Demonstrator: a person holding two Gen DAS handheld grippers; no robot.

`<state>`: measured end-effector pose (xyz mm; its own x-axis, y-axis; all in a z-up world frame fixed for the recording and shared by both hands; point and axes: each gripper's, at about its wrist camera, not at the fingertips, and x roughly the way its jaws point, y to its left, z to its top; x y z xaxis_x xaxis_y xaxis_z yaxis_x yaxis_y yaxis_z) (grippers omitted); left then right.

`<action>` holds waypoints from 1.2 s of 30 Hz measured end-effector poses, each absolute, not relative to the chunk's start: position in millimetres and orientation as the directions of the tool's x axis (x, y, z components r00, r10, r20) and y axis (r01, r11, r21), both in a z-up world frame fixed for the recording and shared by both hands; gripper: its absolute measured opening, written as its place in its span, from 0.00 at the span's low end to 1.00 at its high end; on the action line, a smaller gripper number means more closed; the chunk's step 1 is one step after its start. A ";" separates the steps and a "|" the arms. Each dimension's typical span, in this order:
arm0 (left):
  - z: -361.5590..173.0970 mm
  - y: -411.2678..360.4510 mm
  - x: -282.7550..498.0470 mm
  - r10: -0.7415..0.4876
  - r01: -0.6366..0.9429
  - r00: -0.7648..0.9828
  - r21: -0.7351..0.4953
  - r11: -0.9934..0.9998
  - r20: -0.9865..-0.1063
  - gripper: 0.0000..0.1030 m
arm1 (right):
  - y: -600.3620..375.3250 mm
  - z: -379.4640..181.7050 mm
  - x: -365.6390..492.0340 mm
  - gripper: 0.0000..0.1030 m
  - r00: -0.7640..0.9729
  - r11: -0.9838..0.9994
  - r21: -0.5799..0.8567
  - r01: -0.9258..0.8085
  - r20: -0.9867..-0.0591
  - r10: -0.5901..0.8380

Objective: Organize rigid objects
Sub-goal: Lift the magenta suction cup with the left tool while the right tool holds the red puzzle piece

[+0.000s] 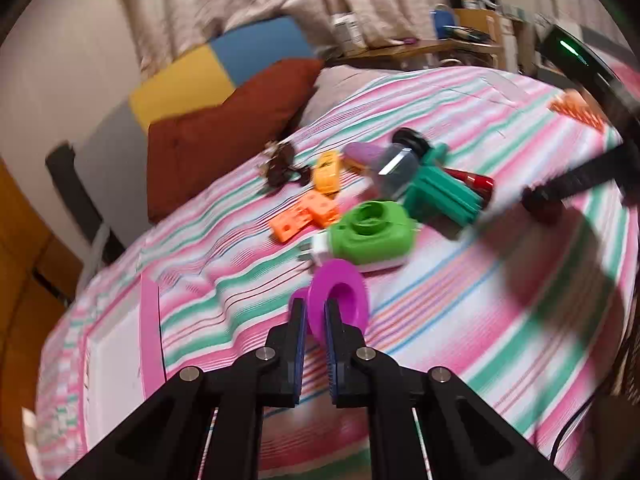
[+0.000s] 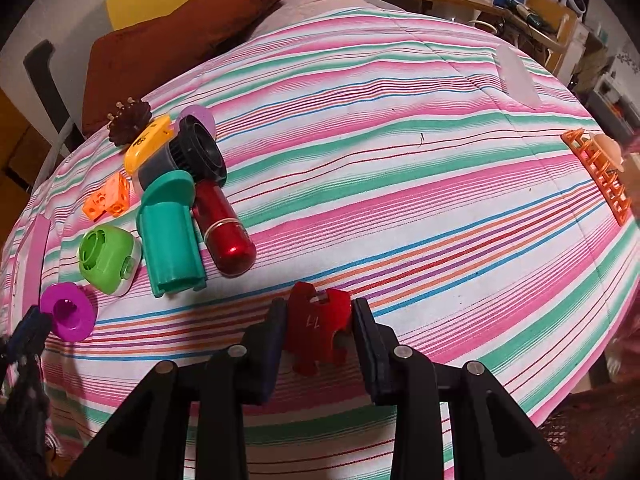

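My left gripper (image 1: 315,309) is shut on the rim of a purple spool (image 1: 340,300), low over the striped bedspread (image 1: 460,320). The right wrist view has the same spool (image 2: 68,312) at the far left, with the left gripper's fingers (image 2: 30,328) on it. My right gripper (image 2: 319,313) is shut on a flat dark red puzzle-shaped piece (image 2: 318,322) above the bedspread (image 2: 400,140). Beyond the spool lie a green round toy (image 1: 372,236), a teal plastic piece (image 1: 440,190), a red cylinder (image 2: 226,232), orange blocks (image 1: 304,216) and a yellow item (image 1: 328,172).
A black-lidded grey jar (image 2: 196,152) and a brown pinecone-like thing (image 2: 128,120) lie behind the pile. An orange basket (image 2: 600,176) sits at the right edge of the bed. A brown pillow (image 1: 224,140) lies at the head, and a cluttered wooden desk (image 2: 520,12) stands beyond.
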<state>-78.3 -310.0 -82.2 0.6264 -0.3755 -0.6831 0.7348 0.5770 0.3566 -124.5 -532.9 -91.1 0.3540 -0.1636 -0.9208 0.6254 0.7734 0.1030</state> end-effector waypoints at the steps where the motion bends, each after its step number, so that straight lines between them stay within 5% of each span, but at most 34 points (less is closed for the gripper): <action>1: -84.6 -311.7 -84.8 -0.382 0.740 0.631 0.377 0.557 -0.675 0.09 | -532.8 -90.9 -124.7 0.33 0.354 0.774 0.102 0.625 -0.921 -0.164; 4: -90.0 -319.2 -102.4 -0.431 0.778 0.611 0.406 0.479 -0.664 0.09 | -533.2 -91.0 -125.1 0.33 0.353 0.775 0.101 0.624 -0.921 -0.165; 7: -90.4 -325.7 -112.3 -0.471 0.831 0.537 0.344 0.437 -0.699 0.20 | -534.2 -91.0 -125.8 0.33 0.355 0.774 0.105 0.625 -0.921 -0.161; 11: -84.9 -314.7 -88.5 -0.546 0.868 0.326 0.016 0.496 -0.772 0.24 | -535.5 -90.9 -126.8 0.33 0.356 0.770 0.113 0.628 -0.921 -0.156; 14: -77.5 -291.5 -63.8 -0.626 0.793 0.250 -0.214 0.570 -0.739 0.34 | -535.3 -91.1 -126.5 0.33 0.355 0.769 0.112 0.630 -0.922 -0.157; 17: -73.0 -271.1 -49.3 -0.651 0.719 0.289 -0.290 0.632 -0.702 0.43 | -534.8 -91.3 -126.4 0.33 0.355 0.768 0.112 0.631 -0.922 -0.157; 30: -77.7 -258.9 -48.5 -0.590 0.753 0.376 -0.136 0.644 -0.715 0.47 | -531.6 -92.5 -125.8 0.33 0.346 0.777 0.091 0.622 -0.923 -0.169; 36: -83.9 -248.1 -26.1 -0.567 0.702 0.368 -0.180 0.689 -0.737 0.47 | -530.3 -92.6 -125.1 0.34 0.341 0.784 0.079 0.616 -0.924 -0.175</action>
<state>-26.1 -248.1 -83.9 0.3679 -0.5671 -0.7369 0.7016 0.6894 -0.1803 -125.1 -530.3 -92.6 0.3408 -0.1754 -0.9236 0.6161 0.7837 0.0785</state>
